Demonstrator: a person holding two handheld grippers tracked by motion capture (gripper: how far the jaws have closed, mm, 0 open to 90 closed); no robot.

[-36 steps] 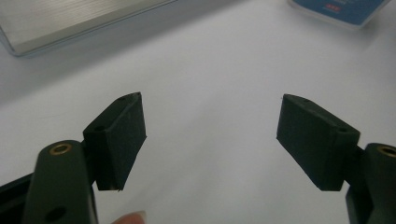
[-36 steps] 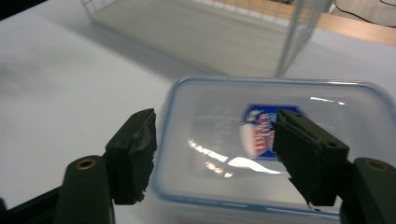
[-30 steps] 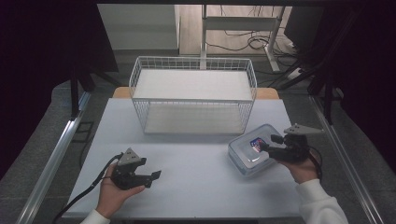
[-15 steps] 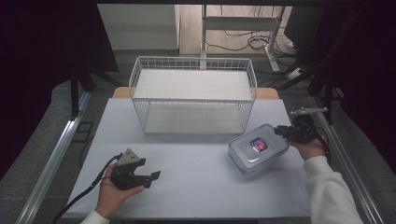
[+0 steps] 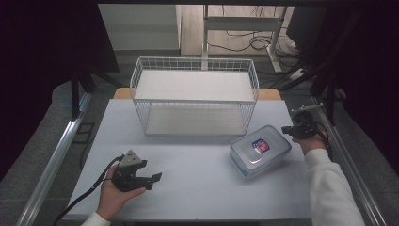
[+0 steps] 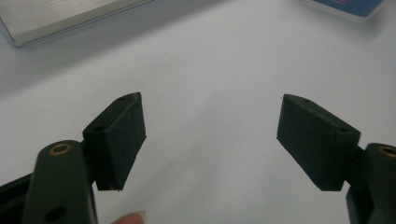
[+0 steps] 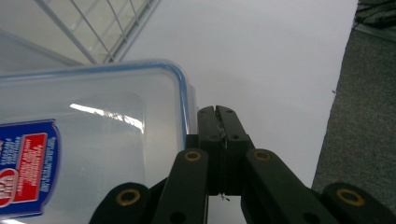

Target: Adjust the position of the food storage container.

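On the table: clear lidded container (image 5: 260,150) lies right of centre, just in front of the wire basket (image 5: 195,96).
Right gripper (image 7: 217,111): jaws pressed together, empty, beside the container's blue rim.
Left gripper (image 5: 151,178): jaws spread wide, empty.
Progress: container likely not yet in basket.

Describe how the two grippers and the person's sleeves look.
Both grippers are black. The left gripper carries a grey three-cornered plate and trails a black cable; its jaw pads are flat rectangular blocks. The right gripper has linkage arms with brass-coloured rivets. The right forearm wears a white sleeve.
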